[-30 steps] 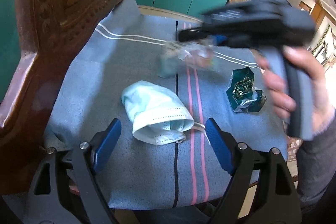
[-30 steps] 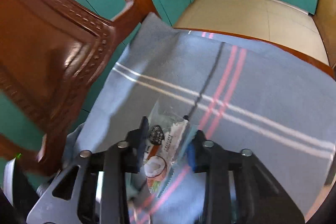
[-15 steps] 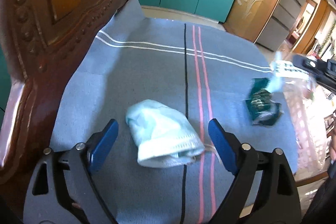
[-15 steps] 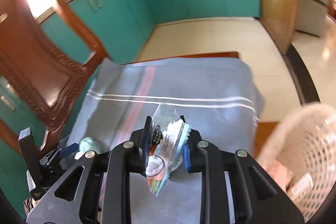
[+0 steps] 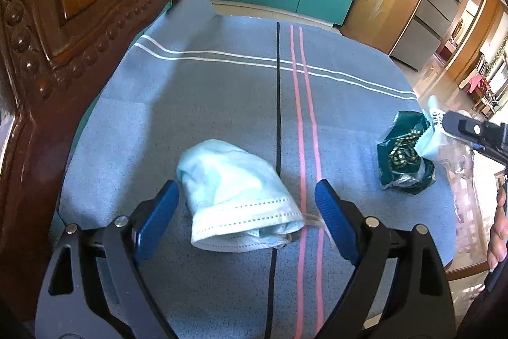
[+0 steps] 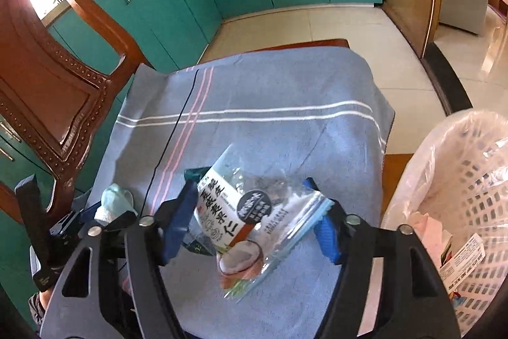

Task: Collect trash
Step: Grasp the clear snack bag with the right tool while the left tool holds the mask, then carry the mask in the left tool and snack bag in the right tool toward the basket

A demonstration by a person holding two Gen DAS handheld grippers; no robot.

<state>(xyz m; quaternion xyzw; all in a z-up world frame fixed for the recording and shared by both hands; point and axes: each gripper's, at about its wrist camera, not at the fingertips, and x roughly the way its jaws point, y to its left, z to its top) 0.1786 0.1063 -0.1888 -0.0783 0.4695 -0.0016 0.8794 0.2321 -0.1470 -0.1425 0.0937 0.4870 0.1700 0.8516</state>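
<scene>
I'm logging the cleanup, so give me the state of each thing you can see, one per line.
Face mask: crumpled on the blue cloth, between the left gripper pads, untouched.
Snack bag: between the opening right gripper pads.
Green wrapper: crumpled on the cloth.
Basket: lined, holding trash.

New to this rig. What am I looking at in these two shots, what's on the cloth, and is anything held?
No robot arm here: a person holds a two-finger gripper in each hand, each with a fisheye camera looking along its fingers.

Left view: the left gripper, jaws open, straddles a crumpled pale blue face mask on the blue striped cloth over a chair seat. A crumpled dark green wrapper lies further right.

Right view: the right gripper has its jaws opening around a clear snack bag with a coconut picture, beside a white lattice basket lined with plastic and already holding some trash.
</scene>
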